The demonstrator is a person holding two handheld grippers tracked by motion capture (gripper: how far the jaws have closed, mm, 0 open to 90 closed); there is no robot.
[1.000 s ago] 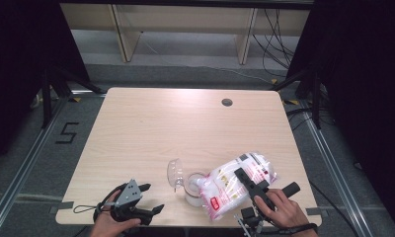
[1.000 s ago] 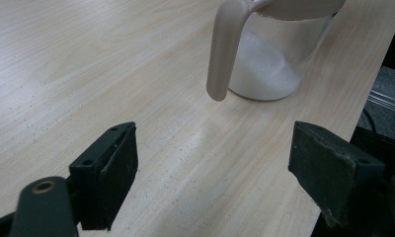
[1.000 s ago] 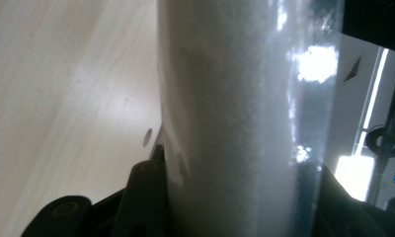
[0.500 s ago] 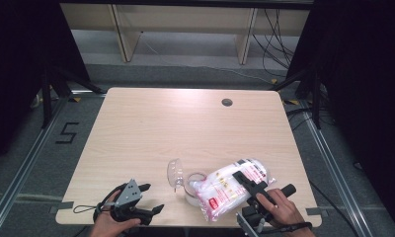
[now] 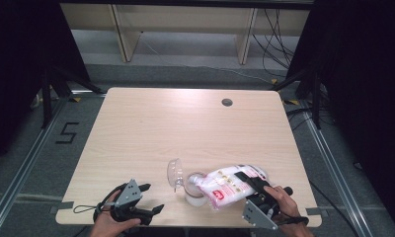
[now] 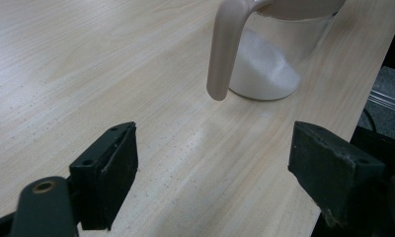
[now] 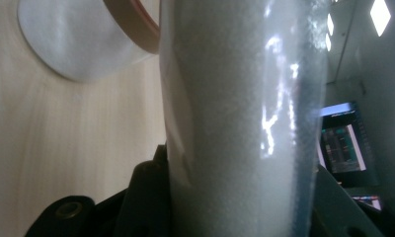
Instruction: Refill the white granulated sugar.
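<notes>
Wooden table: pale tabletop; we work along its near edge, and both hands come in there.
Bag: clear plastic bag of white granules with a red-and-white label, tilted over, its long axis running from our right hand down-left to the jar's mouth; we judge this a pour in hand.
Bag, close up: in the right gripper view it stands as a tall white column between the jaws.
Jar: clear glass jar near the table's front edge, between our two hands, with white granules heaped at its bottom; its hinged lid is swung open to the left.
Right gripper: clenched on the bag's upper end, just right of the jar, the nearer of the two.
Left gripper: jaws spread wide, holding nothing, resting low and left of the jar, apart from it.
Relation that counts: the bag's mouth must stay over the jar's rim; the jar lies up-left of our right gripper.
</notes>
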